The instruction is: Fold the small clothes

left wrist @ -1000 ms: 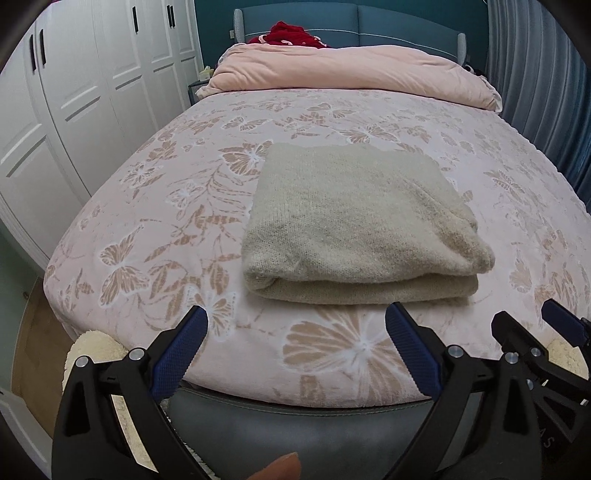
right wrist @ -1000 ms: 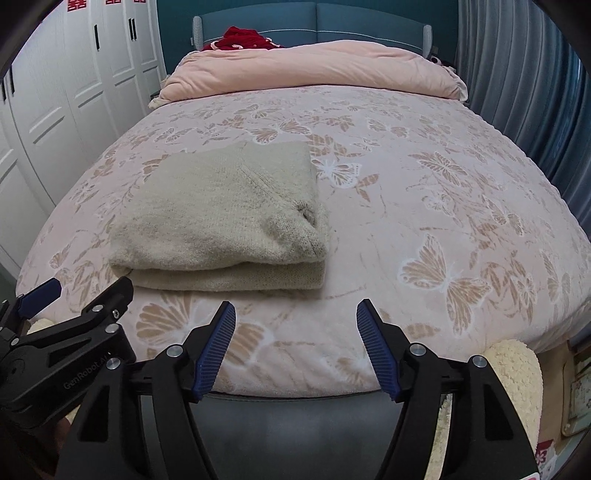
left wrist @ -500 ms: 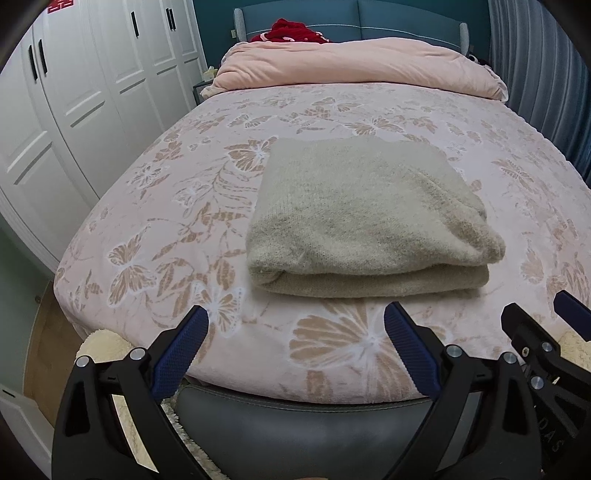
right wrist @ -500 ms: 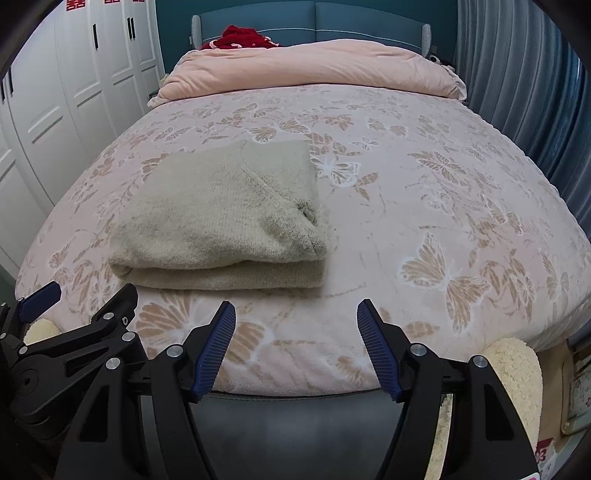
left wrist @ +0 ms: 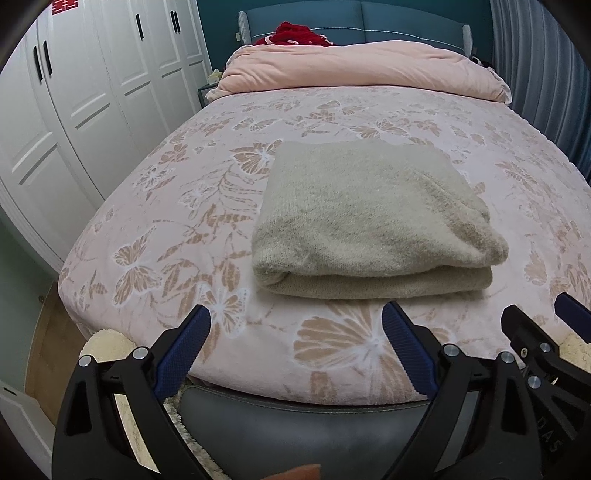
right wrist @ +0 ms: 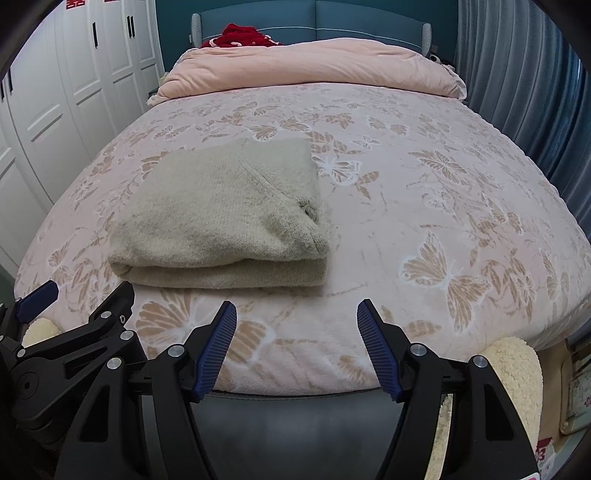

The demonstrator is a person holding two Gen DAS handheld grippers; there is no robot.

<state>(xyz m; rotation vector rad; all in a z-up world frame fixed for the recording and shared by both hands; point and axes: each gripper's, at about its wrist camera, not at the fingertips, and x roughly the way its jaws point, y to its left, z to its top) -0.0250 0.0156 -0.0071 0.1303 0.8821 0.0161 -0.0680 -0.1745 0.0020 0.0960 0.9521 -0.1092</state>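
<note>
A beige knit sweater (left wrist: 369, 218) lies folded into a thick rectangle on the pink butterfly-print bed (left wrist: 177, 206), near its foot. My left gripper (left wrist: 295, 325) hangs open just short of the sweater's near edge, nothing between its blue pads. In the right wrist view the same folded sweater (right wrist: 229, 218) sits left of centre. There my right gripper (right wrist: 297, 325) is open too and empty, over the bed's foot edge, to the right of the sweater's front corner. Both grippers stay clear of the cloth.
A folded pink duvet (left wrist: 362, 66) and a red garment (left wrist: 295, 33) lie at the blue headboard. White wardrobe doors (left wrist: 74, 110) line the left side, blue curtains (right wrist: 524, 74) the right. A cream fleece rug (right wrist: 513, 373) lies on the floor by the bed's foot.
None of the objects moved. The left wrist view tilted very slightly, so the sweater sits a touch differently in frame; both grippers stay open.
</note>
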